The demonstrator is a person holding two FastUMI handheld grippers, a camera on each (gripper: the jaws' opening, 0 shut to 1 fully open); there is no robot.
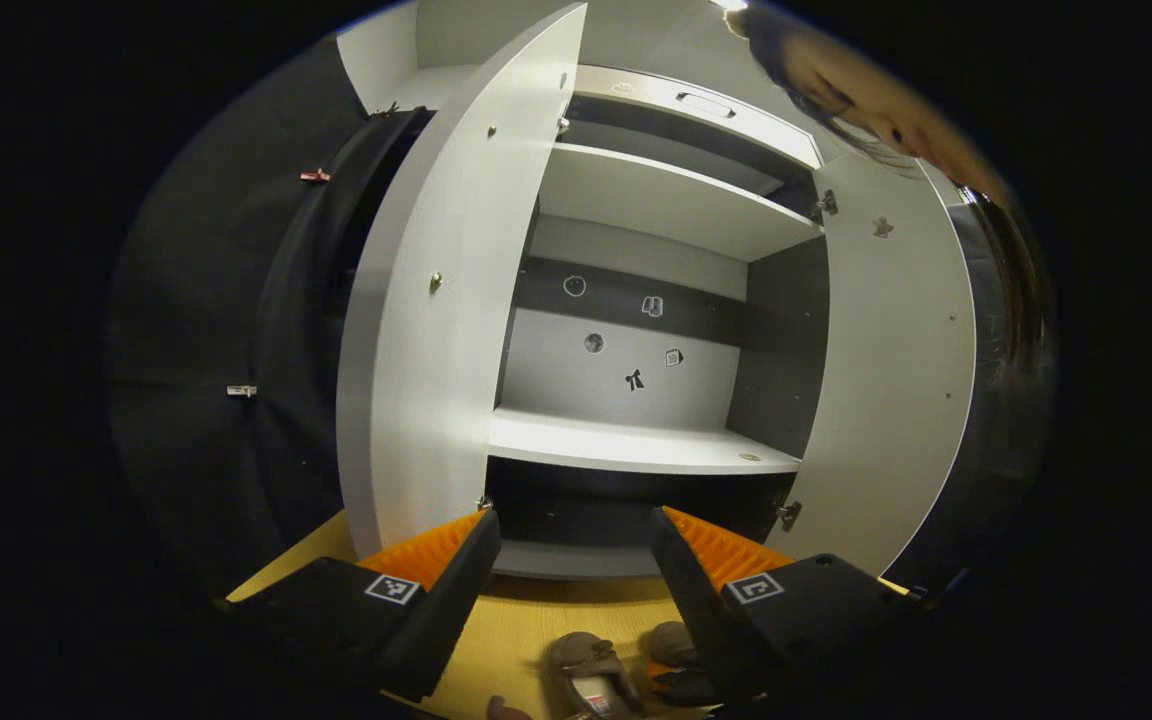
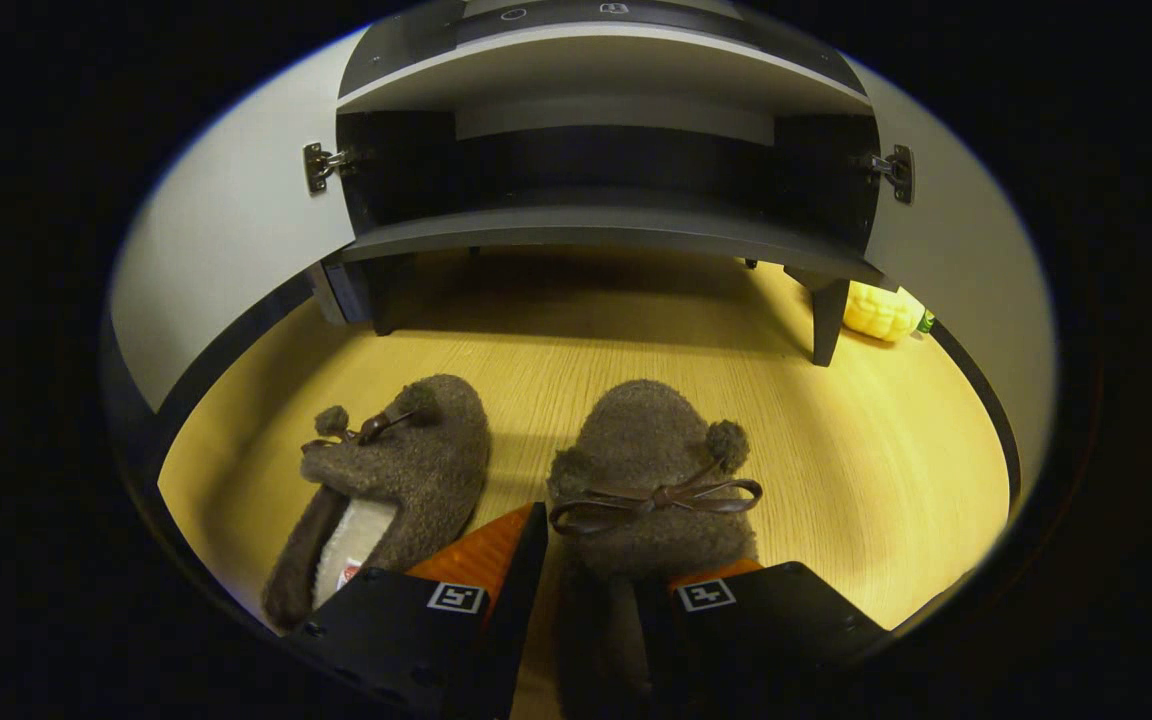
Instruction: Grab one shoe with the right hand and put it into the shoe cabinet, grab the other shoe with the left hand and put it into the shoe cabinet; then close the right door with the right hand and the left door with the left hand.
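Two brown fuzzy shoes with bows lie on the wooden floor in front of the open shoe cabinet (image 2: 606, 235). My right gripper (image 2: 591, 550) is low over the right-hand shoe (image 2: 651, 470), its fingers closed on the shoe's rear part from both sides. The other shoe (image 2: 396, 470) lies loose just to its left, toe towards the cabinet. My left gripper (image 1: 574, 515) is open and holds nothing, raised and facing the cabinet's middle shelf (image 1: 636, 445). Both shoes (image 1: 591, 670) appear small on the floor below it.
Both cabinet doors stand wide open, the left door (image 1: 436, 330) and the right door (image 1: 896, 370). The shelves are bare. A yellow object (image 2: 881, 312) lies on the floor beside the cabinet's right leg. A person's head (image 1: 836, 80) shows at the upper right.
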